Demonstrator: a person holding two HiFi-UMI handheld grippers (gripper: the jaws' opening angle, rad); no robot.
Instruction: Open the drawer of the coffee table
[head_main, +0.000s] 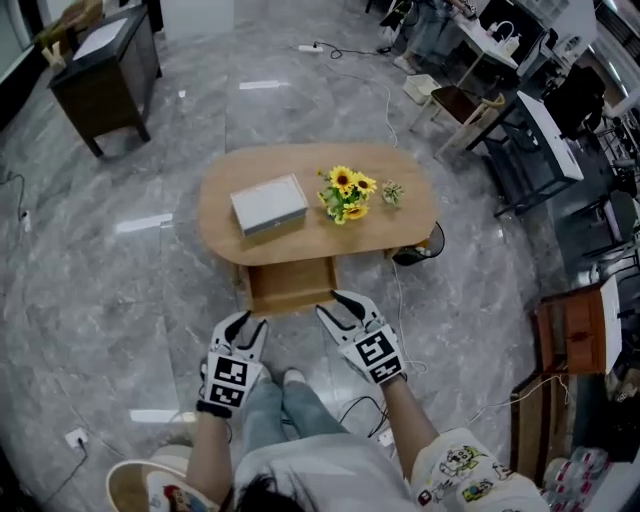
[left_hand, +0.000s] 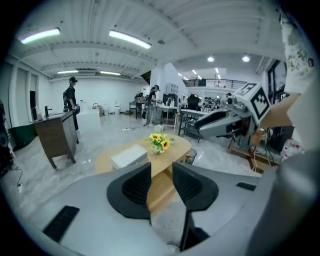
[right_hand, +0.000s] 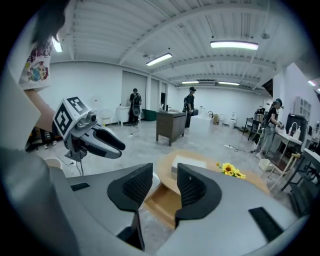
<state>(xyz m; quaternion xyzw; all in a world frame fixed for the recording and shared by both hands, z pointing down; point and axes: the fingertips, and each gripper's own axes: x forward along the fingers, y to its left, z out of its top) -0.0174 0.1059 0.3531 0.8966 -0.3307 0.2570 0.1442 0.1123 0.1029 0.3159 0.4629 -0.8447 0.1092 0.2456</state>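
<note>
Reading drawer (head_main: 290, 285) as already out: it sticks out from under the near long edge of the coffee table (head_main: 300, 165), towards the person, tray exposed. Light wood, same tone as the oval top, shallow, looks empty. No handle I can make out on its front.

Key geometry: the drawer slides along the table's short axis, straight at the person. Both grippers sit on the person's side of its front edge, pointing forward and down at it. In the head view the right gripper (head_main: 333, 305) has its tips just off the drawer's front right corner. The left gripper (head_main: 250, 325) sits a bit further back, off the front left corner, so right is nearer. Both gripper views look down past the jaws onto the drawer and tabletop, so my read is that the grippers are held above it, not touching.

Jaws: both pairs stand partly apart, with a clear gap between the pads and nothing held. Only the drawer shows through each gap, well beyond.

On the top: a grey box (head_main: 268, 205) left of centre, a sunflower bunch (head_main: 345, 193) right of centre, and a small plant-like ornament (head_main: 392, 192) just beside the flowers. Grey marble-look floor all round, with a dark cabinet (head_main: 105, 65) at far left.

Judgement: task looks essentially done. Any further pull would run along that same axis.
</note>
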